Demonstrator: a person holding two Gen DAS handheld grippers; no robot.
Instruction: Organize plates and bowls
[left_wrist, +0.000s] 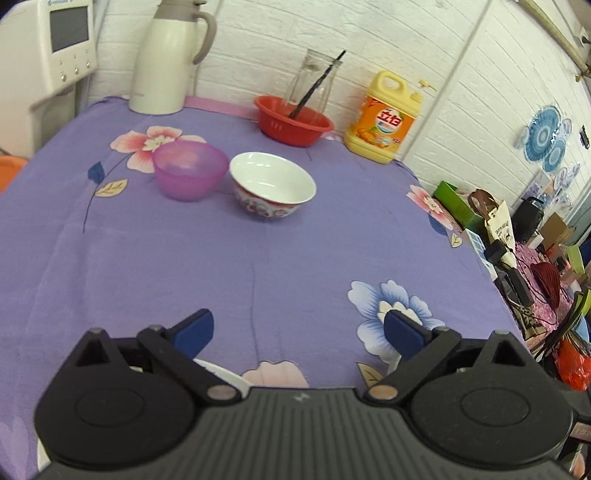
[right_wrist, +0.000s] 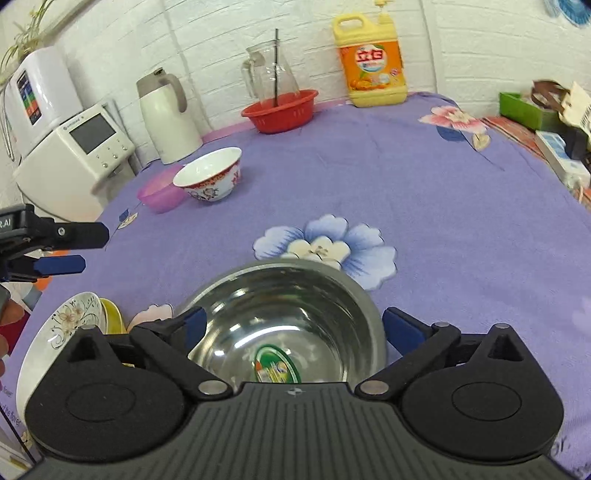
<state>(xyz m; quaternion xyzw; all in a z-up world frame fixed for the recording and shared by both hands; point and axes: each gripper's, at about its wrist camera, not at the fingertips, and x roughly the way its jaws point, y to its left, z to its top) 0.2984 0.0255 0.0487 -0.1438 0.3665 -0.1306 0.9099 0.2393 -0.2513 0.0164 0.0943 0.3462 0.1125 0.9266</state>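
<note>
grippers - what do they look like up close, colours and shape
Both match: the left gripper and right gripper have a ribbed dark grey body, two round black discs, black linkage arms with silver pins, and blue fingertip pads.

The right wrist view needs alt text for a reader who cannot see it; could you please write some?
The right gripper straddles a steel bowl on a purple floral tablecloth, beside stacked plates. The open left gripper enters left; a white patterned bowl sits further back.

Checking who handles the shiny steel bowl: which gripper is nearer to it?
Right. The right gripper straddles the steel bowl, jaws open; the left gripper hovers off to its left, empty.
</note>
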